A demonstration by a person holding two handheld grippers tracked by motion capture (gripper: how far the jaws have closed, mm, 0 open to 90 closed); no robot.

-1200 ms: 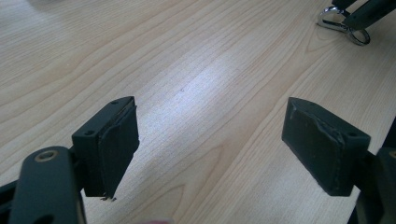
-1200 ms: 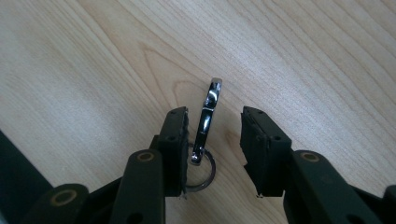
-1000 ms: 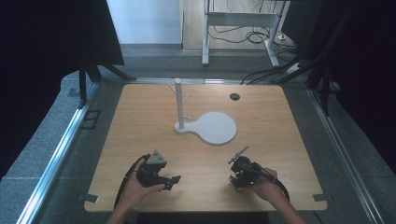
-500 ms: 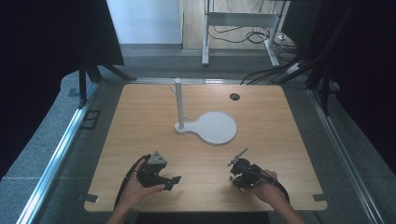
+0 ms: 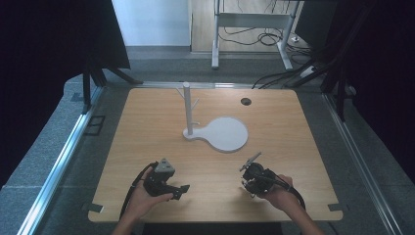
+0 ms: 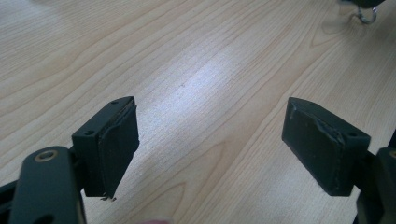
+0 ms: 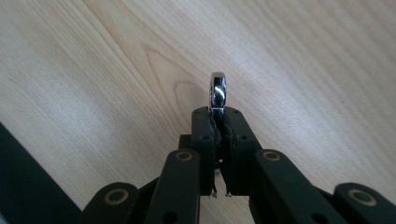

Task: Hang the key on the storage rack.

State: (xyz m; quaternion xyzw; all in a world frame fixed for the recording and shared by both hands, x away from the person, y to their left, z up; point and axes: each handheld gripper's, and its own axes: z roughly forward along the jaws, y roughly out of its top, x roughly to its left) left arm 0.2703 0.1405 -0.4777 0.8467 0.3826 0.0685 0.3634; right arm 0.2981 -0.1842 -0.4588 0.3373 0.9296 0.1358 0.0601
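Note:
My right gripper [image 5: 248, 169] is near the table's front right and is shut on a slim shiny metal piece [image 5: 253, 159] that sticks up and away from it. In the right gripper view the jaws [image 7: 218, 114] are pressed together, with the piece's chrome ring end [image 7: 218, 92] poking out edge-on above them. At the front left, my left gripper [image 5: 179, 191] lies low over the wood, open. Its two black pads [image 6: 116, 142] stand wide apart around bare wood. Far off in that view hangs the ring end [image 6: 367, 17].
A white stand [image 5: 187, 106] with short side pegs rises from a round white base [image 5: 227, 134] at the table's middle. A dark round hole [image 5: 245, 101] sits at the back right. The wooden table [image 5: 147, 127] ends in metal rails; cables lie on the floor beyond.

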